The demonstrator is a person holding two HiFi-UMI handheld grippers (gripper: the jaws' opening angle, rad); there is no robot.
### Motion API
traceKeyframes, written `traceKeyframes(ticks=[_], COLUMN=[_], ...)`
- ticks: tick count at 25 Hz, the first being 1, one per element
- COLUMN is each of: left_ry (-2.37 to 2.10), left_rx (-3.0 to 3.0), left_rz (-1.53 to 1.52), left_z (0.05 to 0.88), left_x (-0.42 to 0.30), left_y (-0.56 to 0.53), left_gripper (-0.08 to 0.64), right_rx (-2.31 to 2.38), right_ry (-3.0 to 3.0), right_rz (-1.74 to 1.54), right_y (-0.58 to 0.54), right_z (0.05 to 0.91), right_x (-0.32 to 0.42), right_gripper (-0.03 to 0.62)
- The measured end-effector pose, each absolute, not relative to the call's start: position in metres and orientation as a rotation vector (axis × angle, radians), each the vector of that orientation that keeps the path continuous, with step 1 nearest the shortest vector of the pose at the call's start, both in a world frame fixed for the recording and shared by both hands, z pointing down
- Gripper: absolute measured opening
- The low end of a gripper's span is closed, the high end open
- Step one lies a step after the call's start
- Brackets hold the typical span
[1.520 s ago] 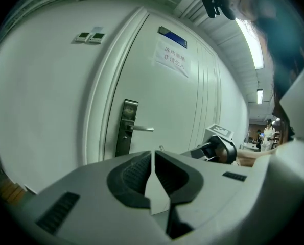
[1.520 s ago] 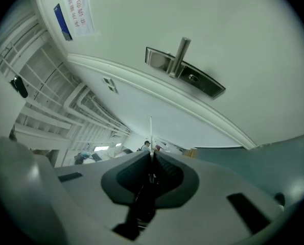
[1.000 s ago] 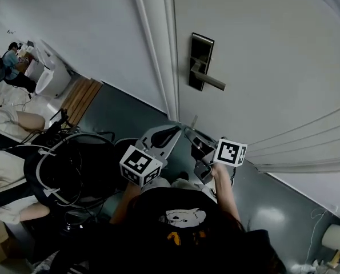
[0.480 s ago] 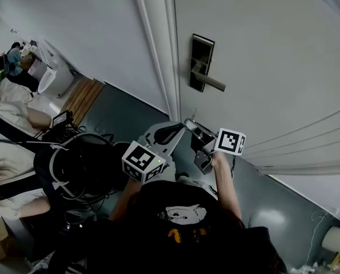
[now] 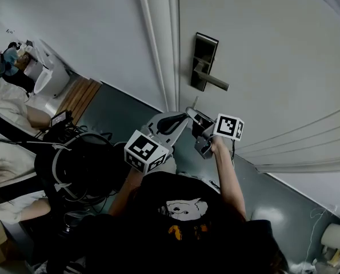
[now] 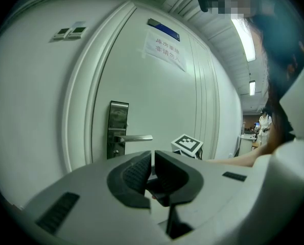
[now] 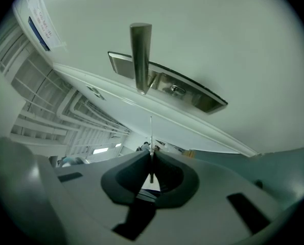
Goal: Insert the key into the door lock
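Dim, even light; fisheye-warped, vignetted edges

A white wall [image 5: 95, 33] meets a grey floor [image 5: 121, 110], with wooden slats [image 5: 81, 96] at the left. Two strip lights [image 6: 242, 32] glow overhead.

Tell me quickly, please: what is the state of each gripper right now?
The left gripper is closed, with nothing seen between its jaws.
The right gripper is closed on the key, whose thin blade sticks out ahead.
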State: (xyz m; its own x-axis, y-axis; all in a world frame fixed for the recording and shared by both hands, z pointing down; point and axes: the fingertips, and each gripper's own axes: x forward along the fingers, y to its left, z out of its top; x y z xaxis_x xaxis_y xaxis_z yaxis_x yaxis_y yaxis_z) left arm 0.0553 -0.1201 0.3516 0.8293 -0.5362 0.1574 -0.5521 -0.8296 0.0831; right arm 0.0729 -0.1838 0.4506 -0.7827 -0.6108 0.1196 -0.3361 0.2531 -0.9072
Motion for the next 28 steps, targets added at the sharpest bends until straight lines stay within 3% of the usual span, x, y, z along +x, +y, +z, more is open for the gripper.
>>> traceKeyframes(ticks=[28], left_ry=[-0.821], left_rx=[2.952], left_rz=[0.184], left_z=[0.401], left_x=[0.065], left_y=[-0.132], left_gripper=[0.025], right_rx=[-0.735], right_ry=[2.081], right_rz=[-1.514], right_y=[-0.284], right_z=[0.479], right_x=[0.096], right_gripper=[0.023])
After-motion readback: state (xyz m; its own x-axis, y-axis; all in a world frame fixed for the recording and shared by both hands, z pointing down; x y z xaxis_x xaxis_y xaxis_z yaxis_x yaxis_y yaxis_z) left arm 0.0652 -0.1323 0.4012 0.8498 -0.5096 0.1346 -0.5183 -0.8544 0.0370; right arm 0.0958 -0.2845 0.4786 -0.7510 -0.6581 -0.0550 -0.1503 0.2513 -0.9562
